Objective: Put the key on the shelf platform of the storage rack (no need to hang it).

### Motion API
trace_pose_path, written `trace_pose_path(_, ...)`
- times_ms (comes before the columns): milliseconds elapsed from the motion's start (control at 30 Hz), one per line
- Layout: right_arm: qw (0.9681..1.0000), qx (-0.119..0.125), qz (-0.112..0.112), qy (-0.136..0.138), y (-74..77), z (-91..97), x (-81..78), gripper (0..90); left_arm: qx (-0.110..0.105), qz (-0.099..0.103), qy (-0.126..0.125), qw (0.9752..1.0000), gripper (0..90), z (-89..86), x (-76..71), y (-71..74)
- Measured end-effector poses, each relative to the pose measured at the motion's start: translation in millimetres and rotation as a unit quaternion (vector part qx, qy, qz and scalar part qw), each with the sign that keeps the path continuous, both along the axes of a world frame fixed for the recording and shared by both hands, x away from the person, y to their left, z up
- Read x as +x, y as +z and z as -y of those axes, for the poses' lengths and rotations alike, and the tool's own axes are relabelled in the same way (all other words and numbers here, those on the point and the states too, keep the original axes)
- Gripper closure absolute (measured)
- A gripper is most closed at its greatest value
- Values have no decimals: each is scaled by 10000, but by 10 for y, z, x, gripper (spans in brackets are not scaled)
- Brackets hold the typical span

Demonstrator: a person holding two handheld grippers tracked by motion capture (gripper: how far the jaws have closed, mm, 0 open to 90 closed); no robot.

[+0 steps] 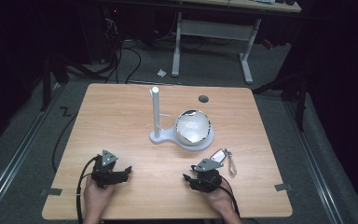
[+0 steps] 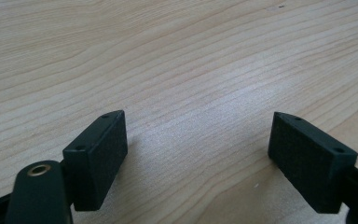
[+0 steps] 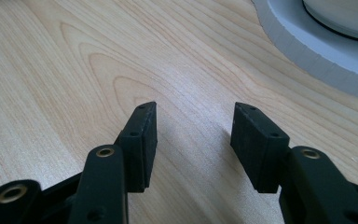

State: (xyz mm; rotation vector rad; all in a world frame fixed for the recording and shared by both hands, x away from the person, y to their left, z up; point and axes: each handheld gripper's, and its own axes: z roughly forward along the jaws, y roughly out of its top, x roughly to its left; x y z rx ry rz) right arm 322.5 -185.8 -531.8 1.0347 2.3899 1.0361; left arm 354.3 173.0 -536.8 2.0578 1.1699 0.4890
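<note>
A white stand (image 1: 161, 136) with an upright post (image 1: 155, 109) and a short side peg sits mid-table. Its flat base carries a shiny white bowl (image 1: 193, 127). A small clear tag with a strap (image 1: 223, 157) lies on the wood just right of my right gripper. My left gripper (image 1: 127, 171) rests low at the near left, pointing right, open over bare wood (image 2: 198, 140). At the near right my right gripper (image 1: 187, 179) points left and is open, with nothing between its jaws (image 3: 193, 126). The stand's base (image 3: 307, 46) and the bowl's underside (image 3: 345, 14) show in the right gripper view's upper right.
The wooden table (image 1: 121, 116) has a dark round hole (image 1: 203, 98) near its far edge and grey tape marks at the near corners (image 1: 50, 191). Cables trail from both grippers toward the near edge. A desk frame (image 1: 212, 37) stands on the floor beyond.
</note>
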Motion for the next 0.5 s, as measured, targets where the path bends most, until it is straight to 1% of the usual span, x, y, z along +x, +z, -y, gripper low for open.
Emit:
trace_pose_path(67,10000,5,-3,-6,0,0,0,515,-3,-1,0,10000,201,0,0,0)
trace_pose_path(267,10000,14,-46,-72,10,15,1,559,0,0,-1,10000,200,0,0,0)
trace_pose_path(500,9998,64,14,-190,59,69,-11,592,2,0,0,10000,201,0,0,0)
